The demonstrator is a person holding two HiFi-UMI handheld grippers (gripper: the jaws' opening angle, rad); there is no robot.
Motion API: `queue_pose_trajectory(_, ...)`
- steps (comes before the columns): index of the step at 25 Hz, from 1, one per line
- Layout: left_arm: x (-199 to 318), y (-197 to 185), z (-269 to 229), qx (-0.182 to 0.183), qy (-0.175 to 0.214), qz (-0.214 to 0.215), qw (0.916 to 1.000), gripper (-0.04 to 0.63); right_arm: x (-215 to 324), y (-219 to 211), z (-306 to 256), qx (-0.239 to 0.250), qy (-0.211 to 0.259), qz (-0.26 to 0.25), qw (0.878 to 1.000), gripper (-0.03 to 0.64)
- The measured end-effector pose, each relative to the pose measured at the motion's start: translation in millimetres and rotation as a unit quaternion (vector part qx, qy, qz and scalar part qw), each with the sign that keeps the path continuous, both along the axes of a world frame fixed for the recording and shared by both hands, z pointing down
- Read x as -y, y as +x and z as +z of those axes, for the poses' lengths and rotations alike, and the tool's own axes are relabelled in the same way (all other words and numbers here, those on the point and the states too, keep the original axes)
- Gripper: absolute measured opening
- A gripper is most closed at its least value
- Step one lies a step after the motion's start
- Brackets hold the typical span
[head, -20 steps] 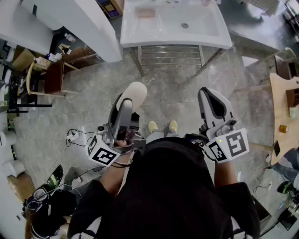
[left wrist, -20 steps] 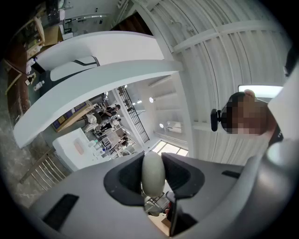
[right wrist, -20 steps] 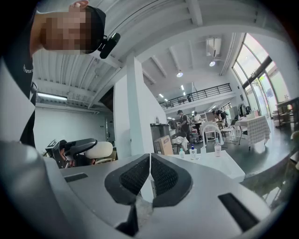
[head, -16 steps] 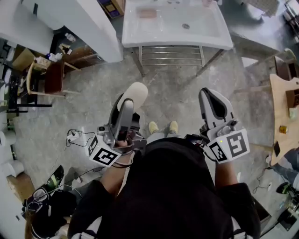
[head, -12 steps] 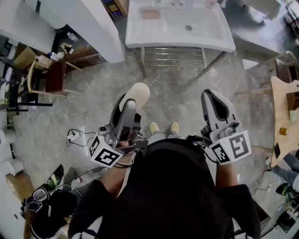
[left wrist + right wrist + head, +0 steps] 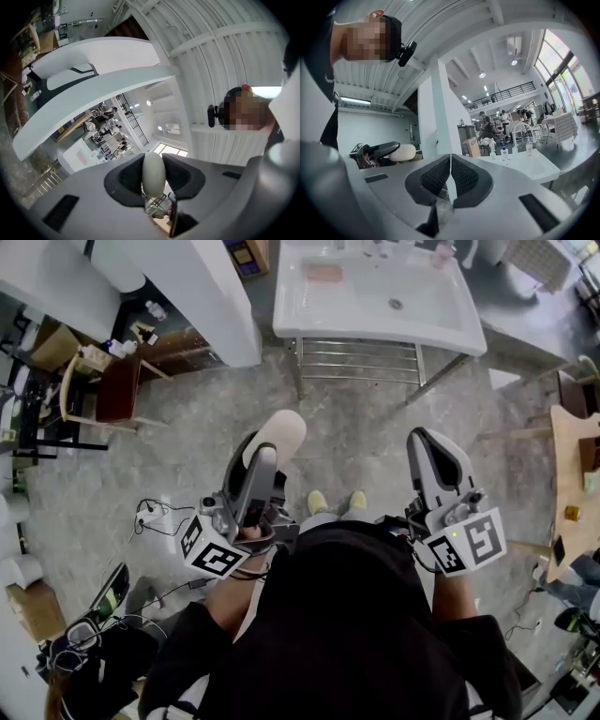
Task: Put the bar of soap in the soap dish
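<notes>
Only the pickup looks done — the left tongs [image 6: 263,460] are clenched on the cream bar of soap [image 6: 153,172], the right tongs [image 6: 450,180] are closed on nothing, and what seems the pinkish soap dish [image 6: 323,273] sits at twelve o'clock on the washbasin [image 6: 450,320], well apart — carrying over and release are left.

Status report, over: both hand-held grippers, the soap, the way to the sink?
Left hand-held gripper shut on bar of soap. Right hand-held gripper shut, empty. Sink ahead, not reached; only bare floor before it.
</notes>
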State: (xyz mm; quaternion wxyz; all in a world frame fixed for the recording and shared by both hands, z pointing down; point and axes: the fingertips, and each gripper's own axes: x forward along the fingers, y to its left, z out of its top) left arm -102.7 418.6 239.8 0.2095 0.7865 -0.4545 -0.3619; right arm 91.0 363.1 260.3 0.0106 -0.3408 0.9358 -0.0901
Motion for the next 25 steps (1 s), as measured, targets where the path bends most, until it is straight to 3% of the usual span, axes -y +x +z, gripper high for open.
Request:
queue_pose_trajectory(18, 1, -18, 16, -0.024, -0.020, 0.003, 0.9995, 0.115, -10, -14, 8, -0.009, -0.011, 0.008, 1.000, 0.025)
queue_pose_trajectory(25, 23, -20, 16, -0.025, -0.019, -0.001, 0.9995, 0.115, 13, -17, 9, -0.011, -0.011, 0.003, 1.000, 0.025)
